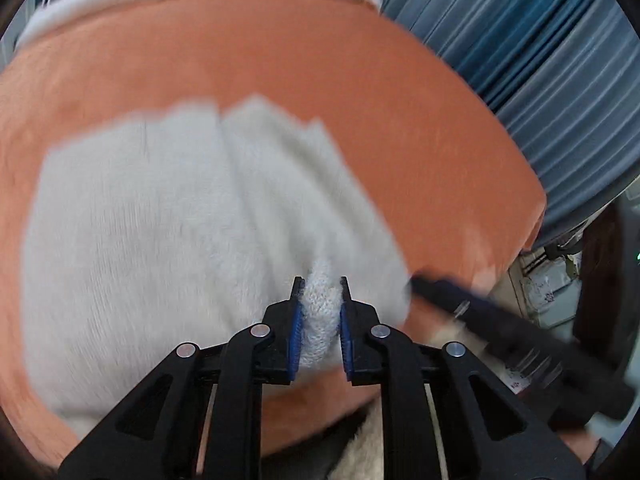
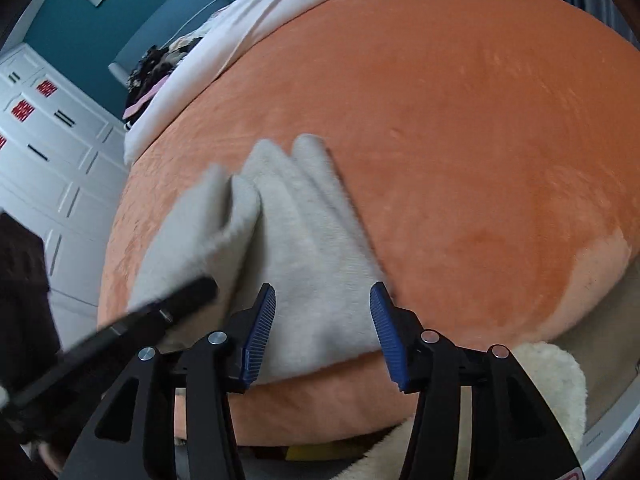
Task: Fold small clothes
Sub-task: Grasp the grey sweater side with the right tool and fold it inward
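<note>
The white garment (image 1: 168, 232) is soft, fuzzy cloth, and the bunched bit between the left gripper (image 1: 320, 300) pads looks like looped terry knit. The orange blanket (image 2: 460, 140) under it is matt plush with a short brushed nap. Both grippers are matt black plastic with shiny metal rivets, and the right gripper (image 2: 322, 328) fingers carry ribbed blue pads (image 2: 260, 336). The curtain (image 1: 540, 80) is pleated blue-grey cloth. The cabinet (image 2: 52, 152) looks smooth, painted white.
</note>
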`<action>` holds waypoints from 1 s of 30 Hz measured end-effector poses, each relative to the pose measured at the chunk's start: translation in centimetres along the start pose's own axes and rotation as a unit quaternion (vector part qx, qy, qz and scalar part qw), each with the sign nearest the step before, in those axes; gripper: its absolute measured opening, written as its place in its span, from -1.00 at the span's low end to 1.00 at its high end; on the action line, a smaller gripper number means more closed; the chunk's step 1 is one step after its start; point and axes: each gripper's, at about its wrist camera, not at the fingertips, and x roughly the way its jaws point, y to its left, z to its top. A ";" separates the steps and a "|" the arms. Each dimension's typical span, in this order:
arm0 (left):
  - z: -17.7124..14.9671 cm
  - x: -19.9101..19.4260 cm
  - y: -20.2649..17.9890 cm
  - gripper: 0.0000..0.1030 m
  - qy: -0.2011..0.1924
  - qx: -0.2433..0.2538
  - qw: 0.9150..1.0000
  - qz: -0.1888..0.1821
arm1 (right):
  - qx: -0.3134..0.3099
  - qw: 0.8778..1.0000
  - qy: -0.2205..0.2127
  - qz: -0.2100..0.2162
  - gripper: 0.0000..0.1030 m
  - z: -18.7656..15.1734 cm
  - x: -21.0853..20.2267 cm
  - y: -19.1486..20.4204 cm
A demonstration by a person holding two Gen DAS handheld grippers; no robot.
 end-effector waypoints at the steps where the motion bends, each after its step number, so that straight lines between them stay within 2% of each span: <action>1: -1.1 -0.8 0.6 -0.52 -0.015 -0.012 1.000 -0.004 | -0.003 1.000 -0.001 0.005 0.03 0.0 -0.2 0.0; 2: -2.1 -1.9 1.2 -0.41 -0.030 -0.014 0.999 -0.005 | -0.009 1.000 -0.003 0.013 0.22 0.2 -0.2 0.3; 3: -2.8 -3.4 1.7 -0.11 -0.045 -0.007 0.999 -0.005 | -0.015 1.000 -0.004 0.025 0.38 0.4 0.0 0.8; 4: -3.5 -4.9 2.1 0.04 -0.059 0.001 0.998 0.003 | -0.023 0.999 0.000 0.044 0.44 0.7 0.3 1.5; 5: -3.8 -5.8 2.6 0.38 -0.071 0.005 0.997 0.020 | -0.030 0.997 0.008 0.064 0.52 0.9 0.9 2.2; 6: -4.5 -7.0 3.4 0.71 -0.089 0.006 0.994 0.061 | -0.033 0.996 0.019 0.079 0.57 1.3 2.0 3.1; 8: -5.0 -8.0 5.3 0.72 -0.106 0.004 0.990 0.094 | -0.039 0.993 0.056 0.094 0.60 1.8 4.4 5.0; 10: -5.2 -7.8 6.4 0.72 -0.098 -0.006 0.988 0.122 | -0.047 0.989 0.095 0.100 0.60 1.7 6.8 6.9; 13: -5.0 -6.3 9.0 0.72 -0.079 -0.035 0.985 0.148 | -0.073 0.986 0.124 0.080 0.60 0.9 9.0 9.6; 15: -5.6 -5.5 10.1 0.72 -0.064 -0.037 0.984 0.163 | -0.103 0.985 0.129 0.047 0.61 0.5 9.8 11.5; 16: -5.8 -5.4 11.1 0.70 -0.056 -0.034 0.983 0.171 | -0.126 0.983 0.128 0.035 0.58 0.5 10.3 12.7; 17: -5.9 -4.9 11.4 0.65 -0.046 -0.030 0.982 0.183 | -0.147 0.981 0.123 0.027 0.18 0.6 10.4 13.8; 18: -6.4 -5.0 12.3 0.29 -0.036 -0.032 0.982 0.182 | -0.172 0.978 0.117 0.018 -0.62 0.9 10.2 14.9; 19: -6.6 -5.5 12.6 -0.07 -0.032 -0.043 0.985 0.165 | -0.186 0.977 0.094 0.031 -0.62 1.6 8.7 15.9; 21: -6.8 -7.2 13.4 -0.30 -0.048 -0.083 0.986 0.134 | -0.172 0.978 0.023 0.114 -0.66 3.8 3.1 16.5; 23: -6.8 -8.7 12.9 -0.42 -0.065 -0.088 0.988 0.110 | -0.156 0.975 -0.030 0.155 -0.67 5.3 -1.8 15.9; 25: -6.6 -9.2 12.0 -0.54 -0.070 -0.073 0.990 0.099 | -0.160 0.976 -0.070 0.130 -0.67 5.7 -4.4 14.0; 27: -6.5 -7.9 11.7 -0.62 -0.052 -0.065 0.991 0.102 | -0.145 0.985 -0.057 0.075 -0.66 5.7 -3.0 10.4; 28: -6.7 -6.9 11.7 -0.63 -0.037 -0.066 0.992 0.105 | -0.125 0.991 -0.020 0.033 -0.66 5.4 -0.2 7.3; 30: -7.4 -5.0 12.2 -0.63 -0.006 -0.082 0.991 0.103 | -0.084 0.993 0.073 -0.034 -0.65 3.7 6.3 1.5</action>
